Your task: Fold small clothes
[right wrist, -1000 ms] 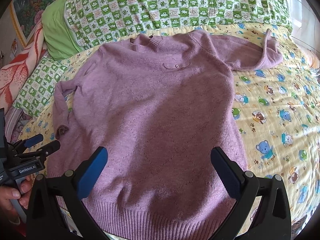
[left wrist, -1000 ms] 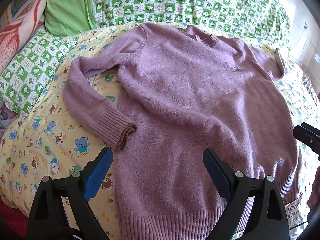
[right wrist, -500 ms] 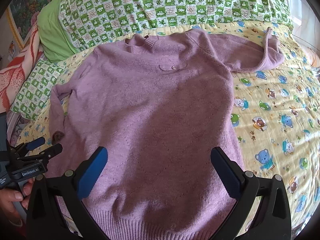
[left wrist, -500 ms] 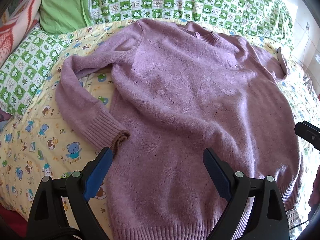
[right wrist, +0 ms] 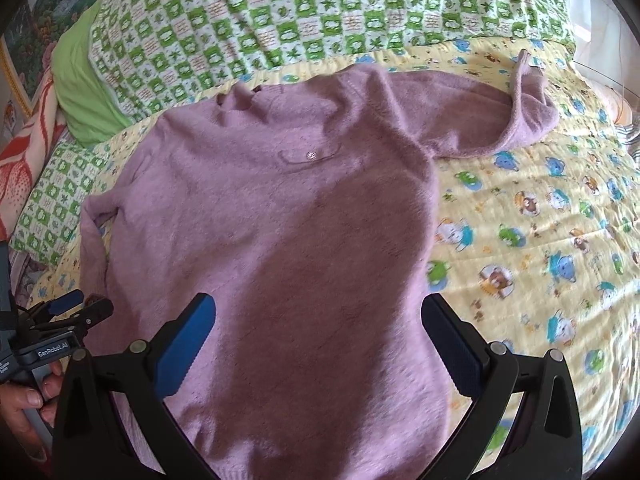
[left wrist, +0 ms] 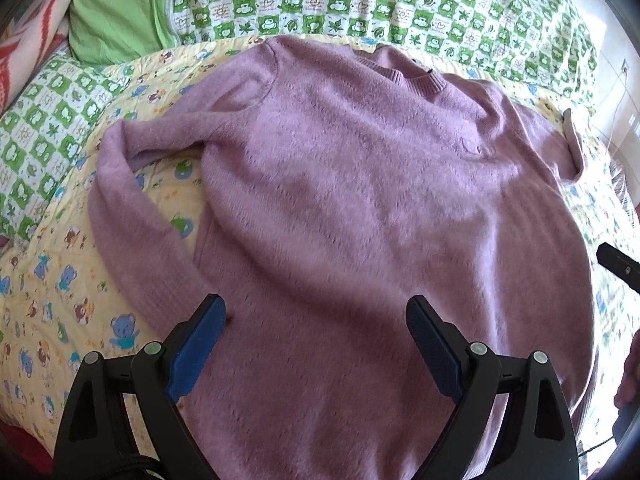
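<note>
- Sweater (left wrist: 360, 208), mauve knit, lies flat & face-up on the yellow quilt (right wrist: 540, 240), neck toward 12 o'clock, hem nearest me.
- Left gripper (left wrist: 316, 328) hovers over the lower body w/ jaws wide apart, nothing held; right gripper (right wrist: 318, 320) likewise gaping, empty.
- I judge it soft, light, floppy, a bit stretchy; it should sag when lifted.
- Left sleeve (left wrist: 132, 224) runs to 8 o'clock; right sleeve (right wrist: 480, 120) to 2 o'clock.
- I'd pinch the ribbed cuffs or shoulder seams; thicker knit, prob. better bite.
</note>
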Demonstrator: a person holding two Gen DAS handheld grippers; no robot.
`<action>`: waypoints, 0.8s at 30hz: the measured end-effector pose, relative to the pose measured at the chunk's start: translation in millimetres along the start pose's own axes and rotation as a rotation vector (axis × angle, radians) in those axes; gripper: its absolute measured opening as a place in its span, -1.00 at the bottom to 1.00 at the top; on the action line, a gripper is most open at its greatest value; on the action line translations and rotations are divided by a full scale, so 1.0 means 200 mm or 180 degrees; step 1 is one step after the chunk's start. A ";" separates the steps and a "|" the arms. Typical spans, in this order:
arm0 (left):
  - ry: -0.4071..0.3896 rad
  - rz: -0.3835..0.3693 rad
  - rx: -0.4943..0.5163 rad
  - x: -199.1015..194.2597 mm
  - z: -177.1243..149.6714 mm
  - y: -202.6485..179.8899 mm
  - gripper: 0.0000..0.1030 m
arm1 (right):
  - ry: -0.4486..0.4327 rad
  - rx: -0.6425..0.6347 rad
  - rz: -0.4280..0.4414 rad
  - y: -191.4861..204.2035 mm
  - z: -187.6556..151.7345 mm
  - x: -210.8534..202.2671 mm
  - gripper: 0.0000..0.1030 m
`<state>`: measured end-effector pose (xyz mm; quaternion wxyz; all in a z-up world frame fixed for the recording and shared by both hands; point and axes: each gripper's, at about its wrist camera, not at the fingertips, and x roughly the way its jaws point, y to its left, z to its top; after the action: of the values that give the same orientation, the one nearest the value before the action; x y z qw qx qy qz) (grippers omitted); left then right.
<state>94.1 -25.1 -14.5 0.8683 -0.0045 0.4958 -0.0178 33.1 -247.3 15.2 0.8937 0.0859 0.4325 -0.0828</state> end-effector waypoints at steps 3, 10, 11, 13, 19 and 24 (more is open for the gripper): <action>0.0001 0.0017 -0.0014 0.03 0.07 -0.01 0.79 | 0.0028 0.0133 -0.0065 -0.10 0.07 0.02 0.99; -0.0048 -0.0037 -0.0094 0.12 0.28 -0.03 0.79 | -0.0101 0.0404 -0.0331 -0.38 0.28 0.06 0.99; -0.0039 -0.0042 -0.0084 0.13 0.31 -0.04 0.79 | -0.0126 0.0432 -0.0387 -0.43 0.32 0.07 0.99; -0.0039 -0.0039 -0.0079 0.16 0.37 -0.05 0.79 | -0.0202 0.0462 -0.0513 -0.51 0.41 0.07 0.99; 0.0005 -0.0062 -0.0143 0.28 0.56 -0.09 0.79 | -0.0482 0.0710 -0.0630 -0.80 0.70 0.11 0.99; 0.0069 -0.0033 -0.0152 0.39 0.67 -0.12 0.79 | -0.0537 0.0964 -0.0690 -1.01 0.91 0.23 0.99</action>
<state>249.1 -53.8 -12.8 0.8624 -0.0276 0.5054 -0.0104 154.3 -488.4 74.3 0.8895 0.1650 0.3453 -0.2495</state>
